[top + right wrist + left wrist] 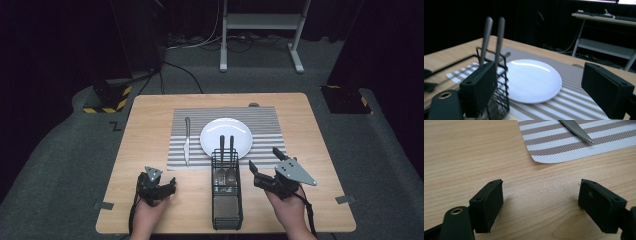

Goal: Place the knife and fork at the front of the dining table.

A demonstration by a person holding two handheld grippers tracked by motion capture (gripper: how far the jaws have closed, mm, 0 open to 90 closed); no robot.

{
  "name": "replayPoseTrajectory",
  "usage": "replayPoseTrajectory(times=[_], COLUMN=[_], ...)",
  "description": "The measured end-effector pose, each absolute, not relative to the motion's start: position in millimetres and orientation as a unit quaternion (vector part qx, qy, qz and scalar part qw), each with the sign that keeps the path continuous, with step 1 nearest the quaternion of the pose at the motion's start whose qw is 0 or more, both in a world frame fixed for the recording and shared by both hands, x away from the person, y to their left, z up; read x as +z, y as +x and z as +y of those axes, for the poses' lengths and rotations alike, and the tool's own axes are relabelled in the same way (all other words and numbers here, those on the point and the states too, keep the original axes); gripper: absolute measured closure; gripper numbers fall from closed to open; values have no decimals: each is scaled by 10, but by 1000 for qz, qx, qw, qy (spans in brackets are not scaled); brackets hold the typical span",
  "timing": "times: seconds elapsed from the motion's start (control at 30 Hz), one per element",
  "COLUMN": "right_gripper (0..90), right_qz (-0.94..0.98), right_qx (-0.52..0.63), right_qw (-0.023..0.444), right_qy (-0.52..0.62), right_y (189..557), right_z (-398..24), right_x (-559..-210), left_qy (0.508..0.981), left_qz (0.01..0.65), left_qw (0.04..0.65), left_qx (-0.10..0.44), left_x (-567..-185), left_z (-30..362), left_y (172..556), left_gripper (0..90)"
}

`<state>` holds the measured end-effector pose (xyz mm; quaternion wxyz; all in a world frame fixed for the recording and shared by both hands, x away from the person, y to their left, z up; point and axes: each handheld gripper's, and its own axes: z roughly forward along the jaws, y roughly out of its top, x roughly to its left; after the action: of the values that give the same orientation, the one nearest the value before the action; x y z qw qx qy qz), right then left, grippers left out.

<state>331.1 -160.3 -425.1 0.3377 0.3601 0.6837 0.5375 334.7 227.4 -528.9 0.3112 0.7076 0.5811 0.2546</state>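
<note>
Lower frame: left gripper (167, 188) and right gripper (263, 167), jaws wide and empty, flanking the mesh cutlery caddy (226, 200)

One knife (187, 141), one plate (226, 136), one placemat (265, 125) — two utensils (226, 146) in one caddy (226, 200).

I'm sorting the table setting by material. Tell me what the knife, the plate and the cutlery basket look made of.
Knife: bright metal, likely steel; its serrated blade gleams in the left gripper view.
Plate: glossy white, probably ceramic, though it could be plastic; it carries a sharp highlight.
Cutlery basket: black wire mesh, apparently coated metal with a matte finish.
</note>
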Motion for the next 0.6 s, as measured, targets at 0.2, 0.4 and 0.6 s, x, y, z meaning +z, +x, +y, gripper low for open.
replayPoseTrajectory(times=[0.2,0.4,0.6], right_gripper=[140,355,551], right_qz=[679,665,664], right_qx=[550,562,565], right_qw=[338,351,348], right_qy=[350,346,344], right_y=[3430,3504,3559], right_z=[-1390,-1199,-1047], right_x=[-4155,-4098,-4097], left_qy=[715,715,714], left_qz=[575,575,575], left_qw=[310,310,312], left_qx=[250,250,250], left_x=[-5290,-5290,-5291], left_z=[2274,2275,2274], left_y=[3354,3354,3355], left_gripper=[133,134,133])
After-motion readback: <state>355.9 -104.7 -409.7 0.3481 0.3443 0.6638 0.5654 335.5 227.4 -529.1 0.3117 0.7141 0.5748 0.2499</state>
